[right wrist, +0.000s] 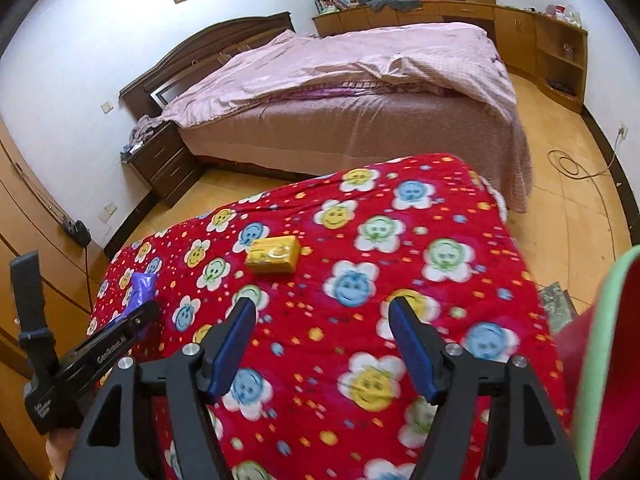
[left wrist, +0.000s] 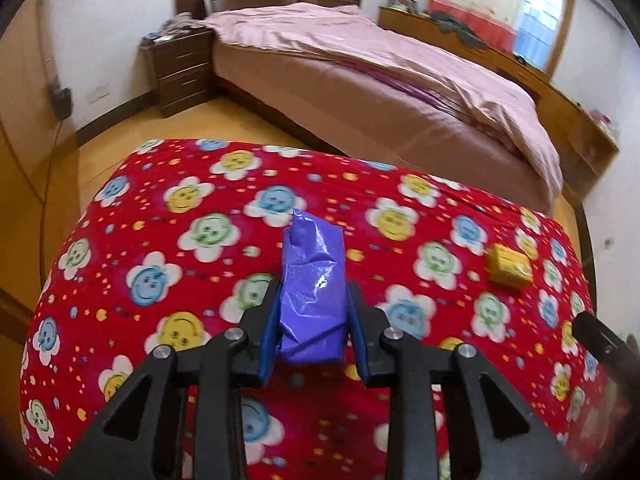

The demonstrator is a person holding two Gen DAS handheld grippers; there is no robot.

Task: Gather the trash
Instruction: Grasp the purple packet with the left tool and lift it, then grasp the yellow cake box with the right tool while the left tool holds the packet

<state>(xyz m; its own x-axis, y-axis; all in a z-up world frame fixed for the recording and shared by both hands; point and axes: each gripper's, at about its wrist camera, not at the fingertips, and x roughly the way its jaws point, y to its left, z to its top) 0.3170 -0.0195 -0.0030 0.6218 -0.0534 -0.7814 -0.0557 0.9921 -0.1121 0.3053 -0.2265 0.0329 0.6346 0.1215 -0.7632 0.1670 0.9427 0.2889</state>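
My left gripper (left wrist: 314, 292) is shut on a crumpled purple plastic wrapper (left wrist: 314, 288) and holds it over a red blanket with smiling flowers (left wrist: 168, 248). The wrapper also shows in the right wrist view (right wrist: 141, 286), beside the left gripper's body. A small yellow box (left wrist: 510, 266) lies on the blanket to the right of the wrapper; in the right wrist view the box (right wrist: 273, 255) lies ahead and a little left of my right gripper (right wrist: 322, 308), which is open and empty above the blanket (right wrist: 400, 240).
A large bed with pink bedding (right wrist: 360, 92) stands beyond the blanket. A dark nightstand (right wrist: 164, 164) sits at its left. Wooden cabinets (right wrist: 560, 52) line the far right wall. A cable (right wrist: 576, 172) lies on the wooden floor. A red and green object (right wrist: 608, 340) is at my right.
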